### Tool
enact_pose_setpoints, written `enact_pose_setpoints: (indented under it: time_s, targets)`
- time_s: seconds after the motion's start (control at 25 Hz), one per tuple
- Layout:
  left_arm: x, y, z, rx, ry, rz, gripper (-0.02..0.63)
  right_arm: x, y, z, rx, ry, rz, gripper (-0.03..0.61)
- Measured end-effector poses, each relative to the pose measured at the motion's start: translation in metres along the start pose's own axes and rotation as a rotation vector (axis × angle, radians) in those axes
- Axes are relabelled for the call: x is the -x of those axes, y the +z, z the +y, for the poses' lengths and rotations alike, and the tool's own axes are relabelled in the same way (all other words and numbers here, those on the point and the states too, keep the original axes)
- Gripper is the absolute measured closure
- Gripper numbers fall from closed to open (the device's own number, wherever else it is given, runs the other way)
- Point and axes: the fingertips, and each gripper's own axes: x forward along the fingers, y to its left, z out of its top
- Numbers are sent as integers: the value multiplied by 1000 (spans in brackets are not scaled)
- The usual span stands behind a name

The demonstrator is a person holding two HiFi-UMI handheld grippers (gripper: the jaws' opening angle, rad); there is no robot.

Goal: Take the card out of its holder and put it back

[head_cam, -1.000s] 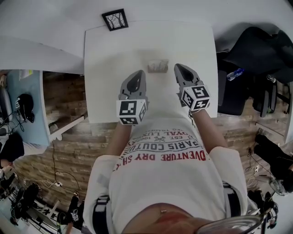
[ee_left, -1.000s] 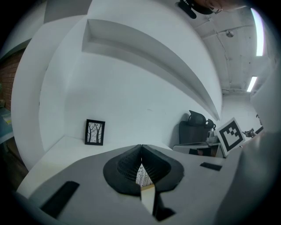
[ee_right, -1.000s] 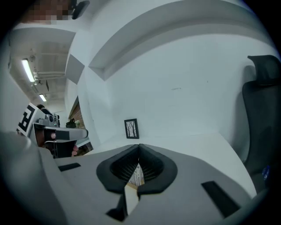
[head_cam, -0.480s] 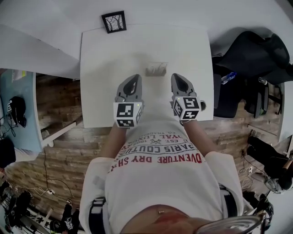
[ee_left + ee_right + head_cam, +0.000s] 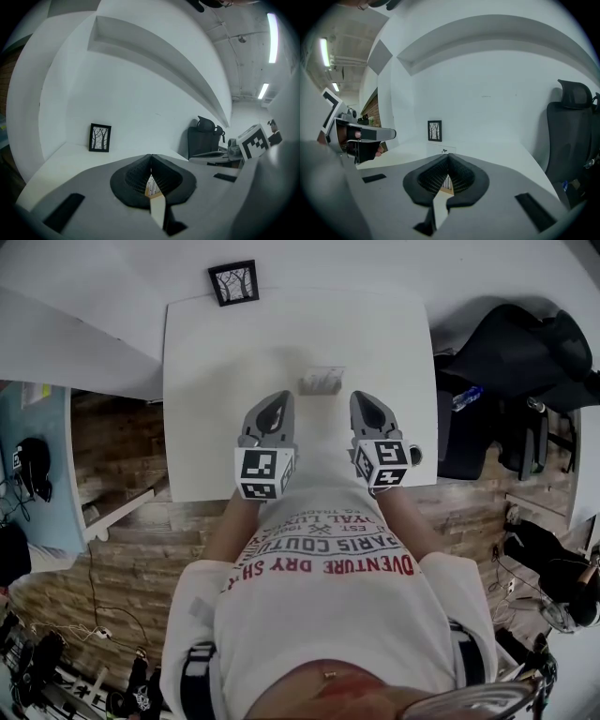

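A small card holder (image 5: pixel 322 381) with a pale card standing in it sits on the white table (image 5: pixel 216 362), a little ahead of both grippers. My left gripper (image 5: pixel 283 396) is just short of it on the left, jaws shut with nothing held. My right gripper (image 5: pixel 361 397) is just short of it on the right, also shut and empty. In the left gripper view the holder (image 5: pixel 151 186) shows through the slot behind the closed tips of the left gripper (image 5: pixel 151 157). In the right gripper view the card (image 5: pixel 442 151) peeks above the closed right gripper (image 5: pixel 448 156).
A black-framed picture (image 5: pixel 233 282) stands at the table's far edge against the white wall. A black office chair (image 5: pixel 511 357) and a bottle (image 5: pixel 466 397) are off the table's right side. The person's torso is close to the table's near edge.
The right gripper has drawn back slightly toward the person, from beside the holder to just short of it. The left gripper has barely moved. Both stay shut.
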Motion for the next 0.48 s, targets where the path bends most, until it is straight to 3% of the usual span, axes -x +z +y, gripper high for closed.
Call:
enact_pose_setpoints:
  time_s: [0.48]
  targets:
    - [-6,-5,-7,-26,-14,26,589,0,-9,-4,-18,13,23,554]
